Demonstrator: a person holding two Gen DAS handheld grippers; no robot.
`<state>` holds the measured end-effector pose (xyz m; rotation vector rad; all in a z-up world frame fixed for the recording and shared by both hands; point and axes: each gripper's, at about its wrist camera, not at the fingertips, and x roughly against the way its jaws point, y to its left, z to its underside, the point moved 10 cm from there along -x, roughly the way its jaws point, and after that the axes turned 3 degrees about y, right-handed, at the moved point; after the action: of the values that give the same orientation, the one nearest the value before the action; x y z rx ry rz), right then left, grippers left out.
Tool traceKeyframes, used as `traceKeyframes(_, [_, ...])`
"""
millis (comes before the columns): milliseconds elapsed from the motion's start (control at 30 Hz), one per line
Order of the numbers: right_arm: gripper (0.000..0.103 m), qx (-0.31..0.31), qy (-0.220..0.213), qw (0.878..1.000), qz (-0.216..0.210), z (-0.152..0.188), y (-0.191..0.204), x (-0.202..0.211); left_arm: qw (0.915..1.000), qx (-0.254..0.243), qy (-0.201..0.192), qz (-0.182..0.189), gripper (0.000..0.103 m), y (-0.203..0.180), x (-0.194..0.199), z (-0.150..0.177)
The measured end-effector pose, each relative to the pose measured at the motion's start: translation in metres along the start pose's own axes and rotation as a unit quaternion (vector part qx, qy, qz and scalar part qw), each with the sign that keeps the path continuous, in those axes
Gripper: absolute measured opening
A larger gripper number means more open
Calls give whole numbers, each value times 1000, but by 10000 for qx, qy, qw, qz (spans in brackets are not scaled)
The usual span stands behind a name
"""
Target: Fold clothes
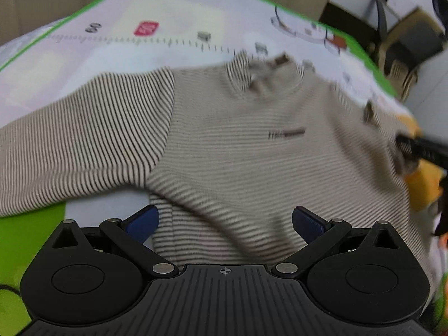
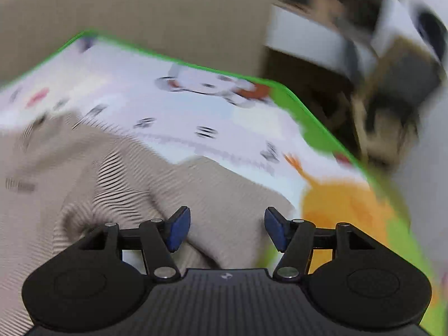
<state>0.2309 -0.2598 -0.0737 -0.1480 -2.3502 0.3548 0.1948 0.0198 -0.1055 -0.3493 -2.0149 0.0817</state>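
A beige sweater [image 1: 252, 154] with thin dark stripes lies spread on a printed play mat [image 1: 112, 47], collar at the far side and one sleeve [image 1: 78, 145] stretched out to the left. My left gripper [image 1: 225, 224] hovers over the sweater's lower hem, open, blue pads wide apart with nothing pinched. In the right wrist view the sweater [image 2: 70, 196] is rumpled at its other sleeve. My right gripper [image 2: 227, 229] is open over that sleeve; a fold of cloth lies between the pads without being pressed. Both views are blurred.
The mat's green border [image 1: 364, 53] marks its far and right edges, with an orange cartoon print [image 2: 341, 210] at the right. Beyond the mat are a beige wall [image 2: 140, 14] and furniture with boxes [image 1: 406, 28] at the far right.
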Motion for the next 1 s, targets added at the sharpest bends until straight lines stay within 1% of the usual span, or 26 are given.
traceKeyframes(100, [59, 1067, -258, 9938, -166, -9, 39, 3, 9998, -84, 38, -158, 103, 2, -7, -2])
traceKeyframes(167, [59, 1487, -202, 9887, -62, -10, 53, -3, 9999, 17, 81, -92, 103, 5, -10, -2])
traceKeyframes(200, [56, 1620, -69, 9868, 21, -9, 54, -12, 9999, 44, 84, -61, 103, 7, -11, -3])
traceKeyframes(267, [40, 1779, 178, 9837, 175, -6, 48, -29, 10000, 48, 68, -43, 103, 7, -11, -4])
traceKeyframes(300, [21, 1933, 251, 9803, 308, -5, 40, -35, 10000, 48, 62, -36, 103, 6, -10, -4])
traceKeyframes(333, [7, 2154, 312, 9747, 516, -8, 30, -41, 10000, 41, 59, -20, 103, 7, -11, -4])
traceKeyframes(400, [7, 2376, 215, 9664, 961, -25, 3, -45, 10000, 29, 53, 12, 103, 9, -12, -4])
traceKeyframes(433, [7, 2333, 89, 9652, 1177, -40, -15, -42, 10000, 44, 50, 28, 103, 9, -13, -5])
traceKeyframes(500, [6, 2055, -203, 9661, 1553, -74, -51, -28, 9999, 86, 38, 57, 103, 11, -13, -6])
traceKeyframes(567, [7, 1648, -551, 9693, 1740, -111, -83, -5, 9998, 153, 25, 86, 103, 12, -13, -7])
traceKeyframes(667, [7, 1136, -973, 9760, 1584, -149, -103, 26, 9994, 318, 12, 150, 103, 15, -14, -9])
traceKeyframes(700, [7, 974, -1118, 9779, 1476, -158, -103, 38, 9990, 410, 10, 183, 103, 16, -14, -9])
traceKeyframes(767, [7, 565, -1403, 9828, 1061, -171, -93, 63, 9976, 624, 16, 303, 103, 20, -13, -10])
traceKeyframes(800, [7, 325, -1541, 9846, 756, -176, -83, 77, 9965, 739, 24, 385, 103, 23, -13, -11])
traceKeyframes(867, [7, 46, -1737, 9846, 194, -183, -61, 96, 9948, 848, 29, 561, 103, 26, -11, -12])
traceKeyframes(933, [7, -24, -1888, 9814, -353, -187, -27, 115, 9921, 1000, -2, 764, 103, 31, -6, -13])
traceKeyframes(967, [7, 8, -1947, 9789, -625, -188, -8, 123, 9890, 1200, -5, 863, 103, 37, -1, -13])
traceKeyframes(1000, [7, 49, -1980, 9766, -835, -187, 5, 128, 9849, 1504, -62, 856, 103, 48, 9, -14])
